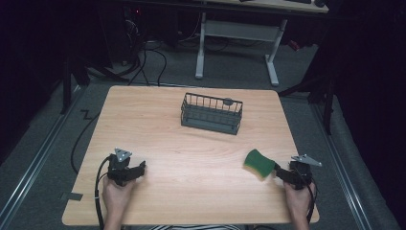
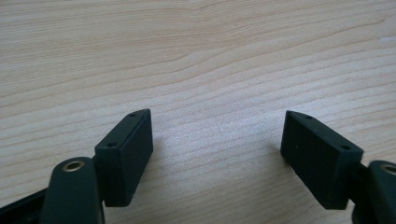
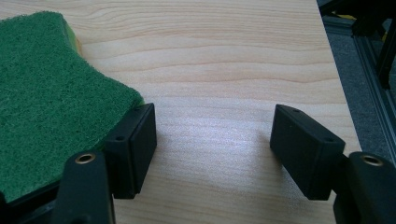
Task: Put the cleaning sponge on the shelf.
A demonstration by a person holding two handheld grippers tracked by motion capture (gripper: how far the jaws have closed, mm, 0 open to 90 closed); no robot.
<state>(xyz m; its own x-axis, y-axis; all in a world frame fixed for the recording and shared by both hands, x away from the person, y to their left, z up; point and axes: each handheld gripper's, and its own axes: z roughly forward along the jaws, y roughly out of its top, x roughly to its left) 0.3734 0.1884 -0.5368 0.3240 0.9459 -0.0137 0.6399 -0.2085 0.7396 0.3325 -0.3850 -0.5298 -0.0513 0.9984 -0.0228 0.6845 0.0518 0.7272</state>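
Note:
A green sponge (image 1: pixel 259 163) with a yellow underside lies on the wooden table (image 1: pixel 191 143) near its right front. My right gripper (image 1: pixel 282 173) rests just right of it, open, with bare wood between its jaws. In the right gripper view the sponge (image 3: pixel 51 93) lies beside and outside the left jaw, touching it. My left gripper (image 1: pixel 136 171) sits at the table's left front, open, over bare wood (image 2: pixel 217 135). A dark wire basket (image 1: pixel 211 113) stands at the middle back of the table.
The table's right edge (image 3: pixel 334 70) runs close to my right gripper, with grey floor and a metal rail beyond. A white desk frame (image 1: pixel 239 43) and cables stand on the floor behind the table.

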